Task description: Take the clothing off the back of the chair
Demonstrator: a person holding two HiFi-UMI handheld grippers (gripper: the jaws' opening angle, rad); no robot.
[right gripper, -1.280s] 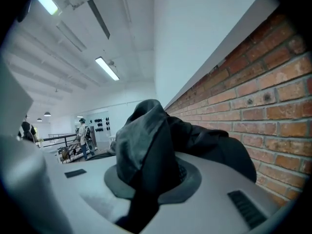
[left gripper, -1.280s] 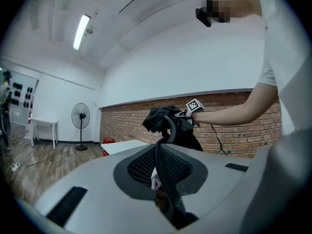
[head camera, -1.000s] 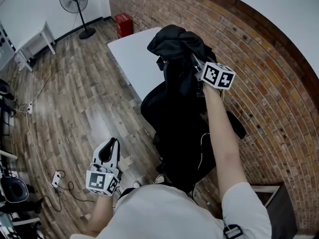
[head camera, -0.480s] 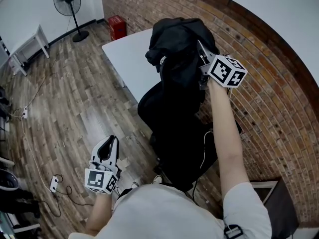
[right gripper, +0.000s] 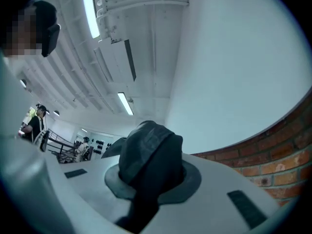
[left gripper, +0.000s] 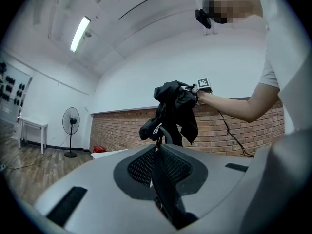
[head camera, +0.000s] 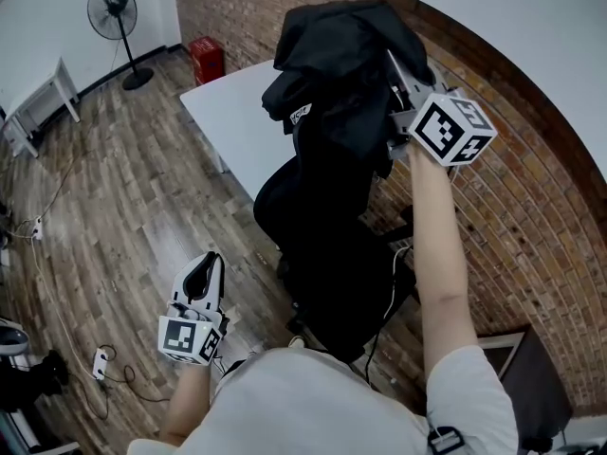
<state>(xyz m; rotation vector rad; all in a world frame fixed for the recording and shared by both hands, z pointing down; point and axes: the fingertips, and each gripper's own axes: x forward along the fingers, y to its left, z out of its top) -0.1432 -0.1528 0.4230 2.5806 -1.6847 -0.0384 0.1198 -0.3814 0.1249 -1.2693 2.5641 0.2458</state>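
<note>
While the black clothing (head camera: pixel 332 50) is bunched at 12 o'clock in the head view, it is gripped by the right claw (head camera: pixel 392 69). In the right gripper view, that claw's jaws are seen clamped on a fold of the dark cloth. The bundle is held at the top of the black chair (head camera: pixel 332 254), with its lower folds hanging down over the backrest. Since black lies on black there, contact cannot be told for sure, though the cloth seems to be touching the backrest. The right claw is set at the 3 o'clock side of the bundle, and the arm (head camera: pixel 441 254) is stretched up to it from 5 o'clock. The left claw (head camera: pixel 206 265) is held low at 8 o'clock, well apart from the chair, over the wooden floor (head camera: pixel 123 188). Its jaws are pressed together with nothing between them. A white bench (head camera: pixel 228 121) is seen behind the chair at 11 o'clock, near the brick wall (head camera: pixel 531 216). A standing fan (head camera: pixel 112 12) and a red box (head camera: pixel 206 60) are placed farther off, between 10 and 11 o'clock.
</note>
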